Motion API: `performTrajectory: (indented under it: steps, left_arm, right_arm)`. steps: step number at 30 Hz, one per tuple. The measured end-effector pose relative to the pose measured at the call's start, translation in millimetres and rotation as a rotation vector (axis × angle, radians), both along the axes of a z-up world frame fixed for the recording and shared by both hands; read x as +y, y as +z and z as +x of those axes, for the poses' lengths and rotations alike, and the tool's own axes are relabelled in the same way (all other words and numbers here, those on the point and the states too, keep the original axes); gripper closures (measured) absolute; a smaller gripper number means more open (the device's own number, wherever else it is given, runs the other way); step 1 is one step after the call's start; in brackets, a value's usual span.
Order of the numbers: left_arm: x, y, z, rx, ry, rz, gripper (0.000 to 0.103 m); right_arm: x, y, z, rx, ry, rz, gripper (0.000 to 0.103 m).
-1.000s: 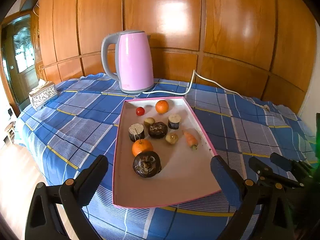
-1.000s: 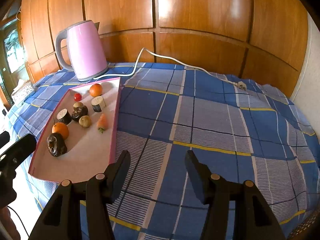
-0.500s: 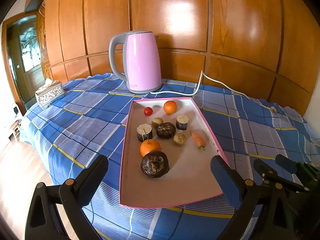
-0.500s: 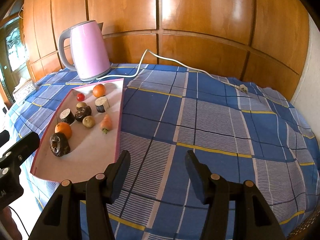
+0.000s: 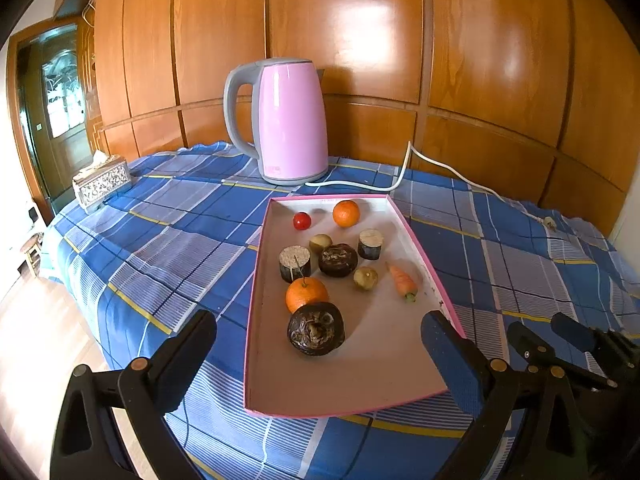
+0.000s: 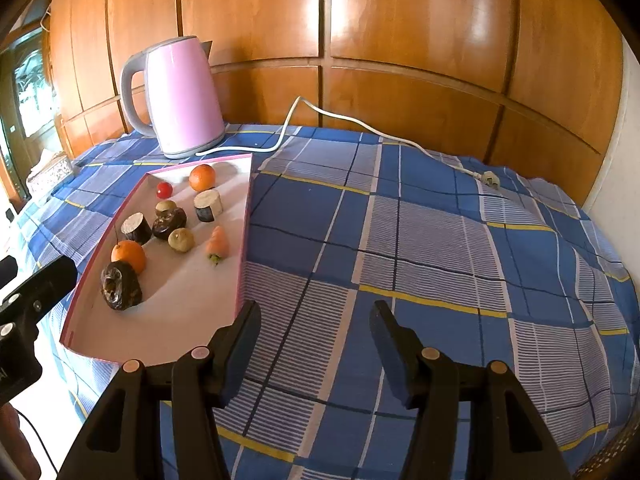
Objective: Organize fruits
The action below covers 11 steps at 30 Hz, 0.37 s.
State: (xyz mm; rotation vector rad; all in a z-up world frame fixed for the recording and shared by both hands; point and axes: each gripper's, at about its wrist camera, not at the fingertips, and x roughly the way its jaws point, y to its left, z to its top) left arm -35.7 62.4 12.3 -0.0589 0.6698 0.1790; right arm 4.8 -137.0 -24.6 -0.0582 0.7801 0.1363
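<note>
My left gripper (image 5: 316,354) hangs with fingers spread wide and empty over the near end of the pink-rimmed tray (image 5: 256,280). My right gripper (image 6: 314,344) is likewise parted, holding nothing, above the bare cloth beside the tray. The fruits (image 5: 307,294) lie loose inside the tray. The tabletop wears a blue checked cloth (image 6: 440,240). A pink kettle (image 5: 290,120), its white cord (image 6: 360,124) and a tissue box (image 5: 102,182) stand behind. Wood panelling (image 5: 360,40) lines the room.
</note>
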Motion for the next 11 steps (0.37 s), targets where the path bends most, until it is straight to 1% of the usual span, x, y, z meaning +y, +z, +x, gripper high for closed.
performTrajectory:
  steps: [11]
  left_arm:
    - [5.4,-2.2,1.2,0.002,0.008,-0.023,0.000]
  right_arm:
    - [1.1,-1.4,0.3,0.006,0.001,0.001,0.046]
